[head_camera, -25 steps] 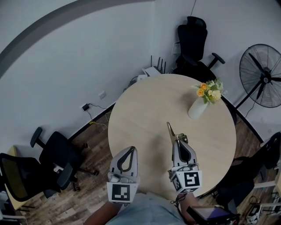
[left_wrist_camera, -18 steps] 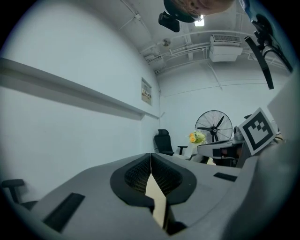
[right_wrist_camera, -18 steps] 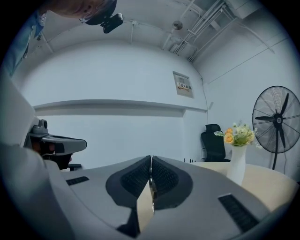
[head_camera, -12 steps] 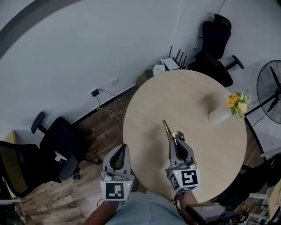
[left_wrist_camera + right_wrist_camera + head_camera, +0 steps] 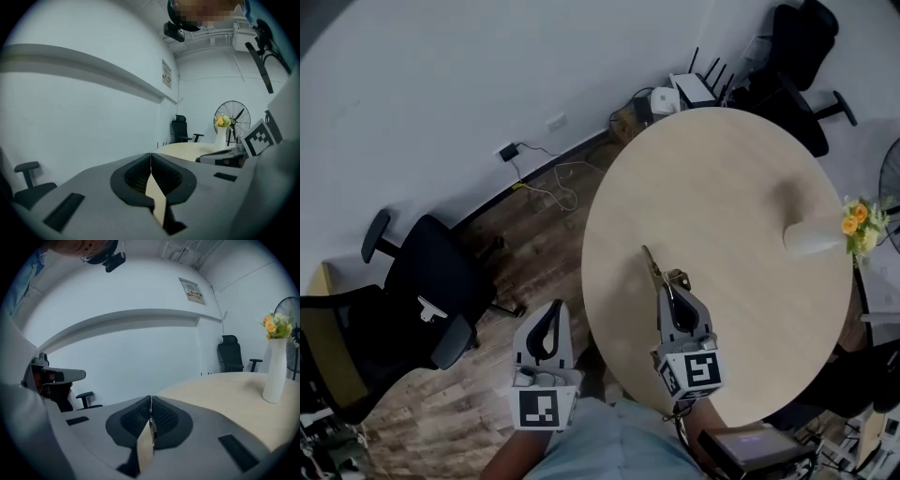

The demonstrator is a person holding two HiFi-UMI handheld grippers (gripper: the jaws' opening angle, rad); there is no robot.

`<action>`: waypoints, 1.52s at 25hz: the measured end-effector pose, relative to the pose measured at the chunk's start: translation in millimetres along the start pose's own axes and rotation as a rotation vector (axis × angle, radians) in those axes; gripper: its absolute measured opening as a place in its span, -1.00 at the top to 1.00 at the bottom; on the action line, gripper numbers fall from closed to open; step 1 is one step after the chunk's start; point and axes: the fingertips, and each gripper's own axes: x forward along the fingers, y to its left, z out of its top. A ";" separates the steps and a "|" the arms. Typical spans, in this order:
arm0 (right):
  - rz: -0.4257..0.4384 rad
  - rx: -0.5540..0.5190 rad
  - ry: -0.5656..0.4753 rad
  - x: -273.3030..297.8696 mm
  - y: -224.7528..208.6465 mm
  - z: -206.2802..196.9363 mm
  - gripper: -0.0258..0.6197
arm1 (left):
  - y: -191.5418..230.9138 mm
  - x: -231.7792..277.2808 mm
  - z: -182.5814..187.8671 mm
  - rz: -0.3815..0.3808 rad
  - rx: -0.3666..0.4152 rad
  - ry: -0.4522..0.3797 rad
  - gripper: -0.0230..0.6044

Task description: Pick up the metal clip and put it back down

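Right claw clenched on the metal clip; left claw clenched on nothing.

Head view: the clip juts past the right claw's tips toward the upper left, over the round counter at lower centre. The left claw hangs beside the counter's edge above the wood floor at lower left. A vase of flowers stands at the right edge.
Left gripper view: its jaws meet with nothing between them, which the head view cannot settle.
Right gripper view: only a thin edge of the metal clip shows, pinched between the jaws.
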 end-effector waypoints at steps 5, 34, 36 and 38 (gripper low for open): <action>0.003 0.057 0.061 34.5 -6.4 -45.1 0.77 | 16.6 22.8 -27.2 -0.005 0.011 0.047 0.86; -0.109 0.072 -0.015 14.4 -50.7 -42.3 0.76 | -23.6 30.6 -28.2 -0.077 0.052 0.055 0.86; -0.118 0.064 -0.053 -7.5 -56.0 -29.7 0.76 | -43.5 20.8 -16.9 -0.093 0.066 0.025 0.86; -0.124 0.056 -0.092 -33.5 -59.0 -16.7 0.76 | -65.1 6.8 -5.9 -0.115 0.084 -0.004 0.86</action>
